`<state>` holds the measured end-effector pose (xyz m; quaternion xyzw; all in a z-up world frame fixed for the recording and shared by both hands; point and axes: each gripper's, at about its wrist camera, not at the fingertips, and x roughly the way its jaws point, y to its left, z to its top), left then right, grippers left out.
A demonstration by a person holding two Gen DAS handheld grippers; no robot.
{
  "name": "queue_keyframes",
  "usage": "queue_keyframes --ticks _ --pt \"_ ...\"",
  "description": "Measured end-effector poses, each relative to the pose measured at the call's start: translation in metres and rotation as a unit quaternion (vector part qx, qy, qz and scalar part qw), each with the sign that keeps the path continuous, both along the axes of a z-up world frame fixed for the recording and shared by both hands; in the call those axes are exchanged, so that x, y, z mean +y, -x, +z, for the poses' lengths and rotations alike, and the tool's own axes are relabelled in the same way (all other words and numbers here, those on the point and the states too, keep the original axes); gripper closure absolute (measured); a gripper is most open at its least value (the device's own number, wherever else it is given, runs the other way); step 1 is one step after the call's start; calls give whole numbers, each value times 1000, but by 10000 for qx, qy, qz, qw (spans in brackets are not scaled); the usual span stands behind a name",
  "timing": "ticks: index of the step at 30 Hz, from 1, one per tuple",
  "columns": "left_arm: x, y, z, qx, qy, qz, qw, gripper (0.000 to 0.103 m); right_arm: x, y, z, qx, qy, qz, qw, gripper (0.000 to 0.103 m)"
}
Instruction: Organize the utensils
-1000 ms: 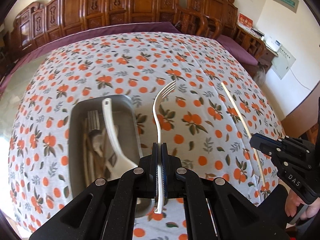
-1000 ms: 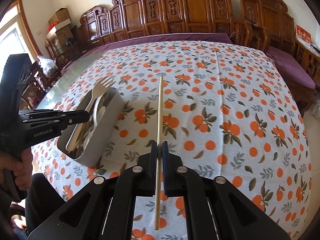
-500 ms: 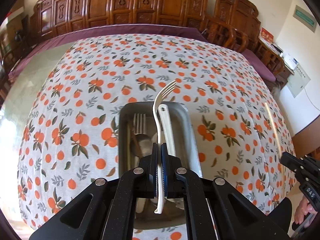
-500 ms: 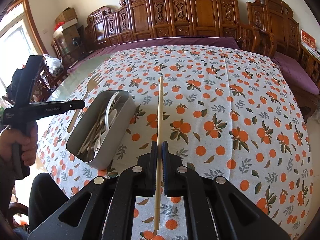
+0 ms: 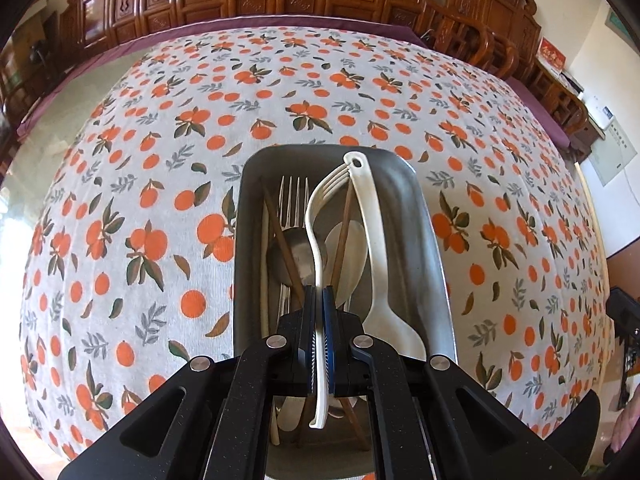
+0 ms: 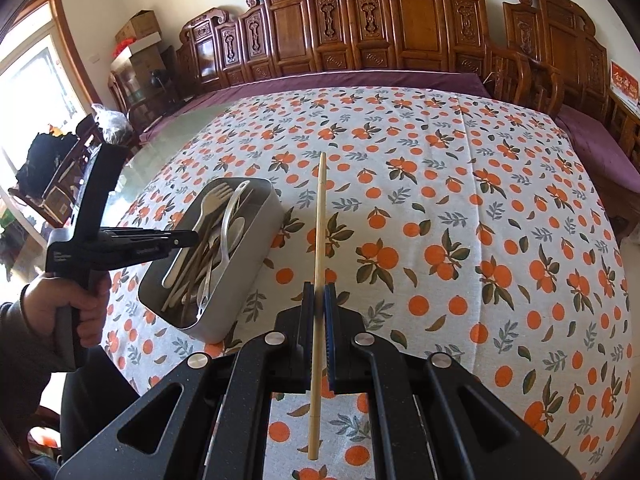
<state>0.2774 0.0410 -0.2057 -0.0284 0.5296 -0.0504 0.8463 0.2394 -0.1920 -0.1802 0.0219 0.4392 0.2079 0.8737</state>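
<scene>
My left gripper is shut on a white plastic fork and holds it over the grey metal tray, tines pointing to the far end. The tray holds a white spatula, a metal fork, spoons and brown chopsticks. My right gripper is shut on a pale wooden chopstick, held above the tablecloth to the right of the tray. The left gripper shows there over the tray's near end.
The round table wears a white cloth with orange fruit print. Carved wooden chairs ring the far side. A purple cloth edge shows at the back. Boxes and a window stand at far left.
My left gripper has moved left and lower with the fork, from beside the tray to directly over it. The right gripper holds the chopstick much as before.
</scene>
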Motion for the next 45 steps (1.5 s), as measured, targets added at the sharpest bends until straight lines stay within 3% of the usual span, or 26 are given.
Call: queue_keyframes --ticks 3,20,22,23,28,29,30,45 --pt "1 3 5 -117 -118 -1 9999 83 7 -1 1 1 12 46 10000 97" --pt "40 52 62 -898 -203 156 9956 56 74 -9 7 -26 21 517 9987 97" --pt "44 55 66 -951 -214 179 9951 44 81 -10 5 1 10 559 9984 97" --pt "46 56 67 -988 -222 191 9947 32 85 -12 4 20 6 584 9983 97" --pt "59 62 70 -1050 -146 256 9940 28 106 -21 -2 105 -2 698 9975 97" --pt "61 62 69 -1046 -133 269 9941 18 109 -22 -3 113 0 719 9974 97" --pt "64 63 69 -1096 -140 289 9935 15 113 -24 -4 122 5 738 9972 97" --pt "86 72 67 -1086 -258 411 9929 14 165 -64 -34 691 -166 814 9941 97"
